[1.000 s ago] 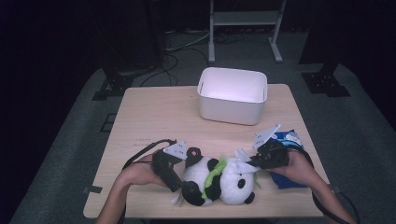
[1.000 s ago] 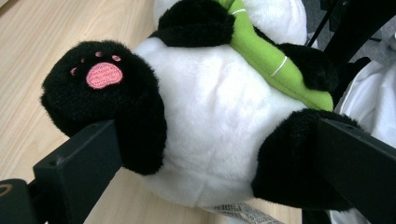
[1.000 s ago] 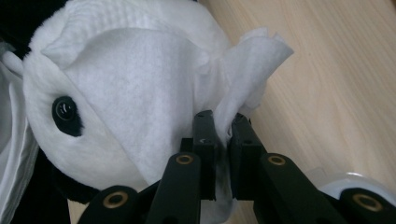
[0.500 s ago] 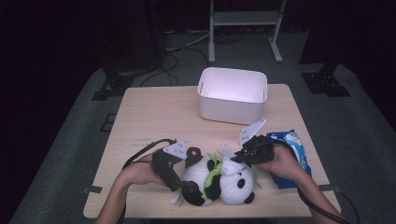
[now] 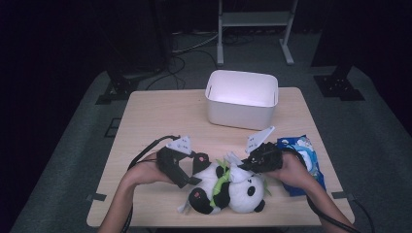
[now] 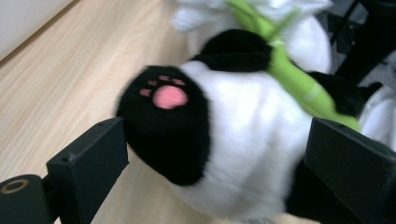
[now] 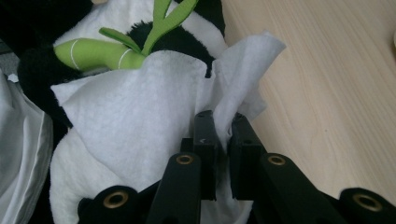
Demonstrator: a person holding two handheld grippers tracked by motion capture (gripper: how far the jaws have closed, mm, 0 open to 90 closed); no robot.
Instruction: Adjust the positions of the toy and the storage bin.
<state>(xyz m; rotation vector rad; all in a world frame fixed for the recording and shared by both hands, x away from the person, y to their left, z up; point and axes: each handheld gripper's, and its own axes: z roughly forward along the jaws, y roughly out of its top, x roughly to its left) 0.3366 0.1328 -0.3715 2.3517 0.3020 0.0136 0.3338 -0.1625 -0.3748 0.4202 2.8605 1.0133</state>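
While the right gripper point(image 7: 219, 116) pinches a white wipe point(image 7: 140, 116) against the panda plush point(image 5: 228, 187) at the bench's point(image 5: 160, 121) 6 o'clock edge, left gripper point(image 6: 210, 158) jaws have just been closing around its body — wiping barely begun; tub point(image 5: 241, 98) at 12.

Plush panda point(image 5: 228, 187), perhaps fleecy wipe point(image 7: 140, 102)

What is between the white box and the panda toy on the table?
In the high view, only bare wooden table lies between the white box and the panda toy.
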